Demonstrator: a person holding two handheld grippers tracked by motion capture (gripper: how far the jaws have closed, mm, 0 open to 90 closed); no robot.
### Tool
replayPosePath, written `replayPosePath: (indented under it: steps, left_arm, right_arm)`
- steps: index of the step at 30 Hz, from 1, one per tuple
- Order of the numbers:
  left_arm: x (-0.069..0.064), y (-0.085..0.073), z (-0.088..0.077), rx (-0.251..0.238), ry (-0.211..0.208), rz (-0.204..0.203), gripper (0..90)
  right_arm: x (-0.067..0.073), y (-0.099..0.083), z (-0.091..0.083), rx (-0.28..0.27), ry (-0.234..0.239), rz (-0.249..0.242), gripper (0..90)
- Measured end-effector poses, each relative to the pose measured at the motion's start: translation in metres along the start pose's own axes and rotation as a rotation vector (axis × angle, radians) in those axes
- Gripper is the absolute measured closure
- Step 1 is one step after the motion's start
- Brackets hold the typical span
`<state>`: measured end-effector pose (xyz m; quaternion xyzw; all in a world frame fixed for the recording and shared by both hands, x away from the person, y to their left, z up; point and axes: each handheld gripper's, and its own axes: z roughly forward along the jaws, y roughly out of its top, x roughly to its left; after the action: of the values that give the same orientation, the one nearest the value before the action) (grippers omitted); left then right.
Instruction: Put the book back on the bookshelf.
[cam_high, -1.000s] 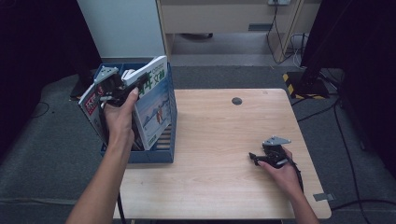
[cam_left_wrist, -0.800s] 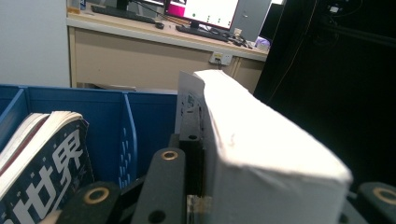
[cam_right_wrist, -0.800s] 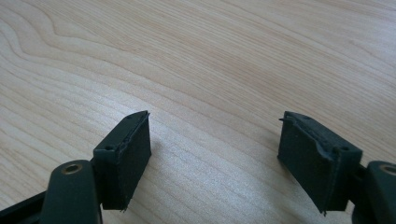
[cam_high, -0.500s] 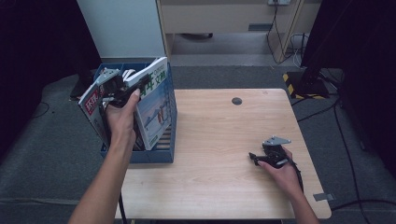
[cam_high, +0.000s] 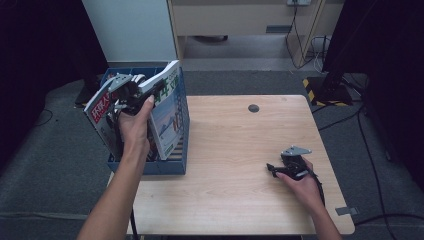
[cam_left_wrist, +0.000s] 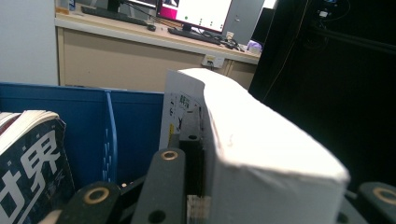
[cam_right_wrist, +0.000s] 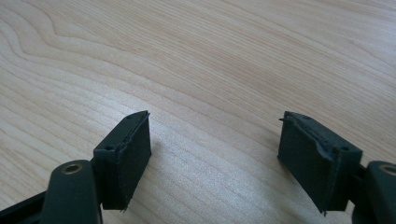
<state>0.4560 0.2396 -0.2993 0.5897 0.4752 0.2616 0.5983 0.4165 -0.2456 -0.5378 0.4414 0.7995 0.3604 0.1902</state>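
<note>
Little had shifted: the left gripper (cam_high: 131, 93) still clamped the magazine (cam_high: 169, 112) above the blue bin (cam_high: 150, 167). The right gripper (cam_high: 284, 167) rested on the table (cam_high: 235, 145), jaws wide and empty.

Left claw (cam_high: 131, 92) raised and clamped; right claw (cam_high: 274, 169) low, jaws spread apart.

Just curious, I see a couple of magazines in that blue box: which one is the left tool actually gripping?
The light blue-and-white magazine on the bin's right side; the left tool clamps its top edge. The red-titled magazine beside it leans free.

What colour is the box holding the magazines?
Blue. The box shows best in the high view, at the table's left edge.
</note>
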Motion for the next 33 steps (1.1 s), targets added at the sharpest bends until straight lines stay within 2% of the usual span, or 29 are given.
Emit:
replayPosePath:
  steps: [14, 23, 33]
  left_arm:
    - [0.004, -0.009, 0.009, -0.017, -0.021, 0.02, 72.4]
    - [0.01, -0.021, 0.012, -0.021, -0.027, 0.035, 72.4]
    - [0.016, -0.034, 0.015, -0.024, -0.028, 0.026, 72.1]
  right_arm:
    - [0.0, 0.0, 0.0, 0.003, 0.001, -0.003, 25.3]
    - [0.0, 0.0, 0.0, 0.004, -0.003, -0.002, 25.3]
    - [-0.001, -0.001, -0.001, 0.003, -0.01, -0.001, 25.6]
